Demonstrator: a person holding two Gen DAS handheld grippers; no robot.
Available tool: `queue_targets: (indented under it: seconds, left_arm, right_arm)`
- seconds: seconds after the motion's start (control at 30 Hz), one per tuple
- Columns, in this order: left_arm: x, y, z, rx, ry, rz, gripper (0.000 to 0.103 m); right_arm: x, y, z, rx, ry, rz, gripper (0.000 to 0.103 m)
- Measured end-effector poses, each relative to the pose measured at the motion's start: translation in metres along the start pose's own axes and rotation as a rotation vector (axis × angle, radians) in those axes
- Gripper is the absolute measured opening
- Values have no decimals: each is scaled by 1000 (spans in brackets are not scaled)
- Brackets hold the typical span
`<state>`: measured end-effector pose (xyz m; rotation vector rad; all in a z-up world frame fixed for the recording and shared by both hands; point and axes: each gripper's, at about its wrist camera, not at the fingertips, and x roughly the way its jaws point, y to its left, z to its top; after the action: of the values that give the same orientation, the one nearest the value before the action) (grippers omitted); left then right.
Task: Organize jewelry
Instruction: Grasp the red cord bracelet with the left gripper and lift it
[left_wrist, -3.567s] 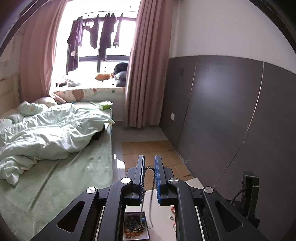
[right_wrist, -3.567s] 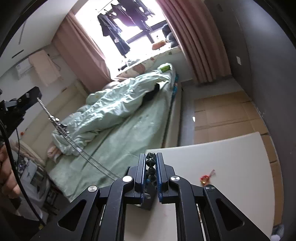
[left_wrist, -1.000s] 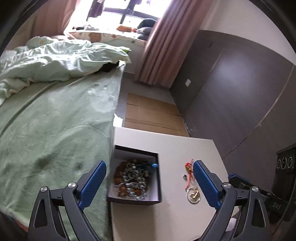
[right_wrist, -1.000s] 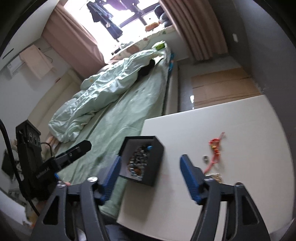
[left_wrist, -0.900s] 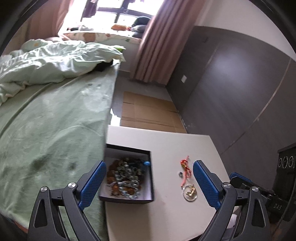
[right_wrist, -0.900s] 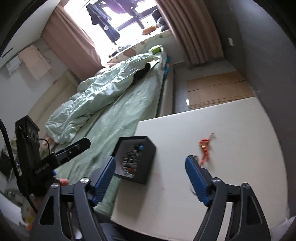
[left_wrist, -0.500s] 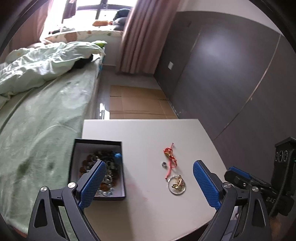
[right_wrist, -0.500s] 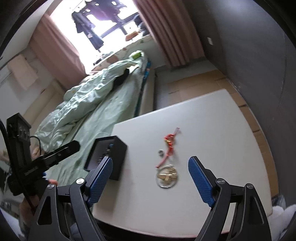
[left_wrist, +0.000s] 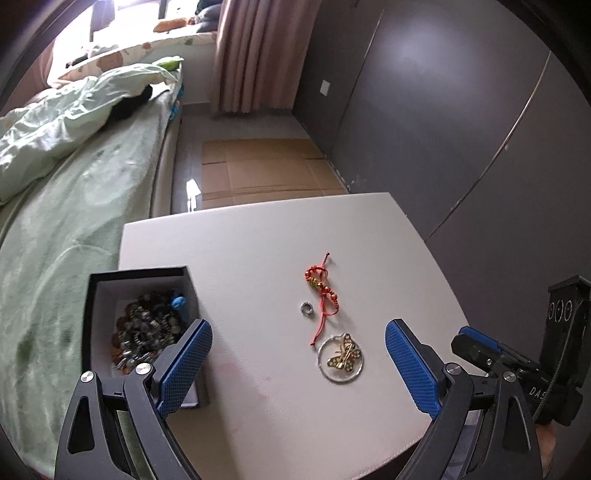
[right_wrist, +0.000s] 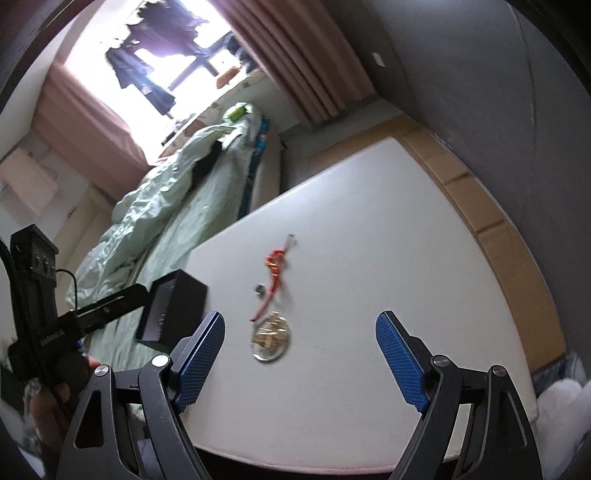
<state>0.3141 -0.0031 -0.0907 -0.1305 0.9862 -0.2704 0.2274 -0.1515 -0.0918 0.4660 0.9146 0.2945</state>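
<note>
A black box (left_wrist: 142, 280) full of beads and chains stands at the left edge of a white table (left_wrist: 258, 243); it also shows in the right wrist view (right_wrist: 177, 306). A red cord bracelet (left_wrist: 321, 291), a small silver ring (left_wrist: 306, 308) and a gold butterfly brooch in a round ring (left_wrist: 341, 359) lie mid-table. They show again in the right wrist view: bracelet (right_wrist: 275, 271), ring (right_wrist: 259, 289), brooch (right_wrist: 271, 339). My left gripper (left_wrist: 297, 363) is open and empty above the near table. My right gripper (right_wrist: 299, 356) is open and empty, with the brooch between its fingers.
A bed with a green sheet (left_wrist: 66, 206) runs along the table's left side. A dark wall (left_wrist: 461, 122) stands to the right. Flattened cardboard (left_wrist: 258, 170) lies on the floor beyond the table. The other gripper's body (left_wrist: 517, 365) is at the table's right edge.
Both grippers let go of a chain and beads seconds ago and now stand open. Both views have swung right and closer, bringing the bracelet, ring and brooch to the middle.
</note>
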Motion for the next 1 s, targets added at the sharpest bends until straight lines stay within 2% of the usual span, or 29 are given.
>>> queue_targets:
  seconds: [0.2, 0.37, 0.47, 0.53, 0.7, 0.93, 1.0]
  left_arm:
    - [27, -7, 12, -3, 41, -9, 94]
    - [49, -19, 19, 16, 76, -25, 79]
    - [66, -25, 22, 23, 106, -23, 76]
    - [78, -28, 24, 24, 123, -20, 72]
    - [102, -33, 26, 43, 156, 7, 53]
    - [125, -37, 21, 84, 191, 58, 49]
    - [130, -38, 18, 98, 195, 83, 26]
  right_arm:
    - [2, -28, 2, 107, 4, -36, 84]
    - [4, -43, 3, 163, 11, -63, 84]
    - [4, -47, 3, 171, 15, -82, 83]
    - [5, -48, 4, 168, 23, -95, 78]
    - [9, -51, 6, 166, 43, -112, 76]
    - [11, -56, 10, 165, 53, -117, 70]
    - [14, -54, 10, 153, 61, -111, 68]
